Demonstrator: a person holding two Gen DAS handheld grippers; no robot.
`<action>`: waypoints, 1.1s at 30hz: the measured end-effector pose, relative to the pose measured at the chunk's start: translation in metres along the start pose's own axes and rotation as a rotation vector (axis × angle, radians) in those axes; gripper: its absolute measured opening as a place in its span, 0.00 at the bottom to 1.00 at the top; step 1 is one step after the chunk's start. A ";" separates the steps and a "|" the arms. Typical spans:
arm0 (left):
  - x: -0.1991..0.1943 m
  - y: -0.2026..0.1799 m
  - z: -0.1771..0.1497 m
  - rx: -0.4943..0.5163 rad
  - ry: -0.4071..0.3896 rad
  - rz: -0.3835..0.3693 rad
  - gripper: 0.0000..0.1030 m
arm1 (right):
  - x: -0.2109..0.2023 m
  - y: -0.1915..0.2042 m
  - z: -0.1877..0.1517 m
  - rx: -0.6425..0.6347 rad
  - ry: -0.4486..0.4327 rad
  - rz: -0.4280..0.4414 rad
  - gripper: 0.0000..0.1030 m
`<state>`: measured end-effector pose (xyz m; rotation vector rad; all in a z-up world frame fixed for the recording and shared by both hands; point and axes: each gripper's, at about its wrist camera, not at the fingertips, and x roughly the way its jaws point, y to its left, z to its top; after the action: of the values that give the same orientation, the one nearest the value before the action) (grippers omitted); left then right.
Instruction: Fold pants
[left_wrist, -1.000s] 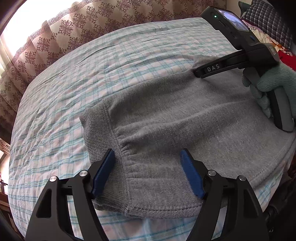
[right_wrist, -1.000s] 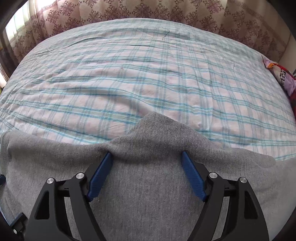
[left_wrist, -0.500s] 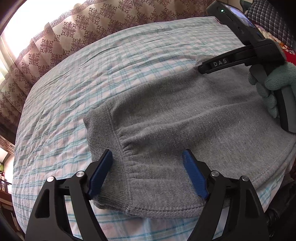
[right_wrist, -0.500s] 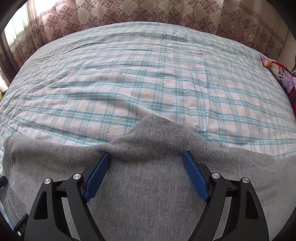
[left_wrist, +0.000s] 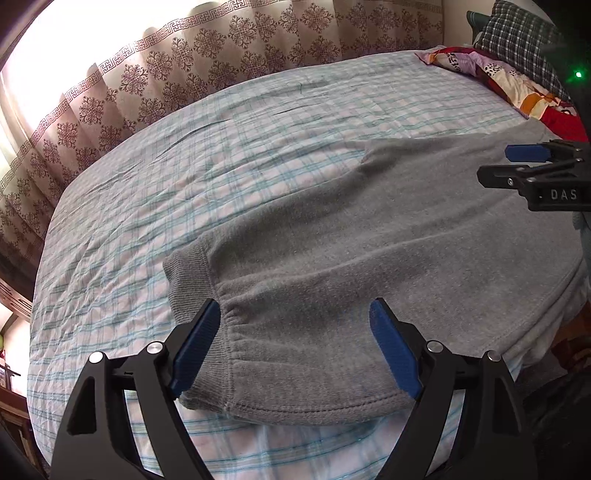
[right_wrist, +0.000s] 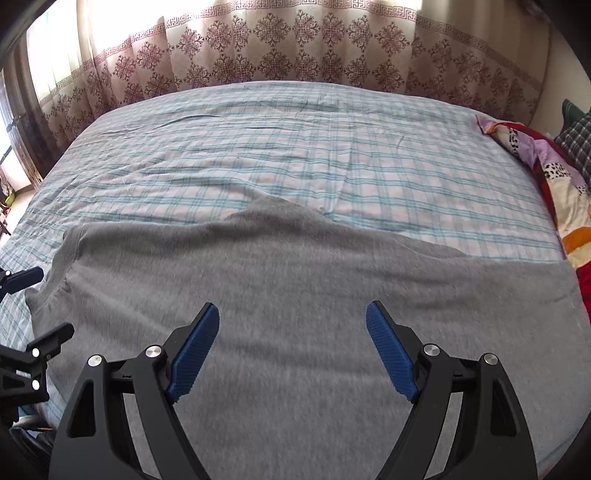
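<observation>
plaid bedding (left_wrist: 258, 177) covered the wide bed i was working over, and grey pants (left_wrist: 369, 258) lay flat along its near edge. nearest to me, my left gripper (left_wrist: 295, 347) hung over the ribbed cuff (left_wrist: 184, 284), its jaws opening with the cloth below them, the blue pads (left_wrist: 195, 347) pressing on nothing. my right gripper (right_wrist: 291, 350) hovered with its jaws spread wide above the broad grey middle, gripping nothing either. past the tips, the far edge of the pants rose in a small peak (right_wrist: 273, 210) against the sheet. to the right, a colourful quilt (right_wrist: 561, 192) sat bunched beside a checked pillow (right_wrist: 580, 136), and patterned curtains (right_wrist: 295, 48) closed off the far wall.

i judged the fabric soft, thick fleece: light, limp, not slippery, likely to sag and drag on the sheet when lifted. the stitched cuff and the hemmed edges looked like the firmest places to pinch, since flat middle cloth would only bunch between the pads.
</observation>
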<state>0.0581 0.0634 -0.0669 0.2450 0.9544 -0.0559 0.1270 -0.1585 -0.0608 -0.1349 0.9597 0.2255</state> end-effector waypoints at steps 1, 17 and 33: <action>-0.001 -0.005 0.001 0.010 -0.004 -0.007 0.82 | -0.005 -0.007 -0.006 0.010 0.000 -0.007 0.79; 0.025 -0.076 0.010 0.132 0.044 -0.078 0.83 | -0.018 -0.082 -0.083 0.135 0.181 -0.019 0.80; -0.004 -0.137 0.033 0.296 -0.038 -0.170 0.85 | -0.107 -0.275 -0.138 0.714 -0.026 -0.216 0.63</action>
<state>0.0609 -0.0778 -0.0710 0.4340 0.9259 -0.3585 0.0268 -0.4679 -0.0466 0.4182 0.9415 -0.3183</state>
